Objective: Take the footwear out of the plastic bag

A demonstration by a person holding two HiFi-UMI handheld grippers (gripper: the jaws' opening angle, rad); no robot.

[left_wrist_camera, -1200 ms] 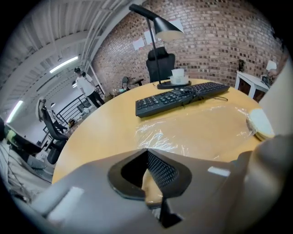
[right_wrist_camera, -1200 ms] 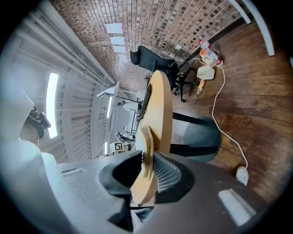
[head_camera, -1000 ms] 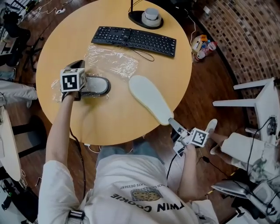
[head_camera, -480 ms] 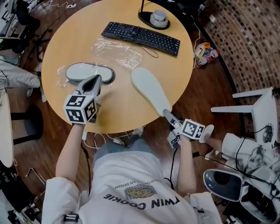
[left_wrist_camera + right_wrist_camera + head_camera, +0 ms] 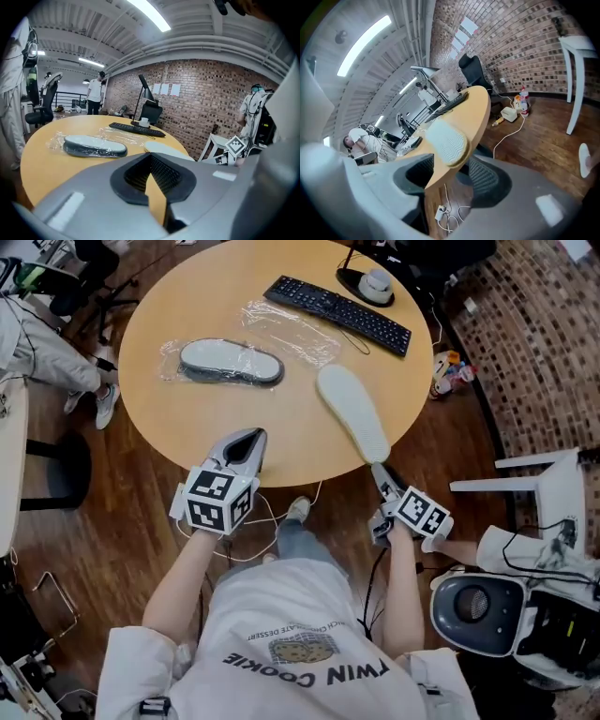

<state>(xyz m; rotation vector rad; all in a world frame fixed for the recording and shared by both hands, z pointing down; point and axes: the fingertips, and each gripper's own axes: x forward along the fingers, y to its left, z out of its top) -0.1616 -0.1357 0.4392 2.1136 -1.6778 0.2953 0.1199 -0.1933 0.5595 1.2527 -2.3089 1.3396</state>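
Observation:
One grey-and-white slipper (image 5: 230,362) lies sealed in its clear plastic bag on the round wooden table (image 5: 178,432); it also shows in the left gripper view as the bagged slipper (image 5: 93,145). A bare white slipper (image 5: 353,412) lies sole up, its near end over the table's edge. An empty bag (image 5: 291,329) lies behind it. My left gripper (image 5: 246,442) hangs off the table's near edge, open and empty (image 5: 154,187). My right gripper (image 5: 382,474) has just been opening. It stands open just short of the white slipper's end (image 5: 445,143), holding nothing.
A black keyboard (image 5: 337,313) and a lamp base (image 5: 367,284) sit at the table's far side. White furniture (image 5: 544,493) and a grey device (image 5: 473,610) stand at the right. Cables and small items (image 5: 448,371) lie on the wood floor. A seated person (image 5: 47,343) is at the left.
My left gripper has let go of the bagged slipper and drawn back off the table's near edge. My right gripper's jaws have opened and released the white slipper's end.

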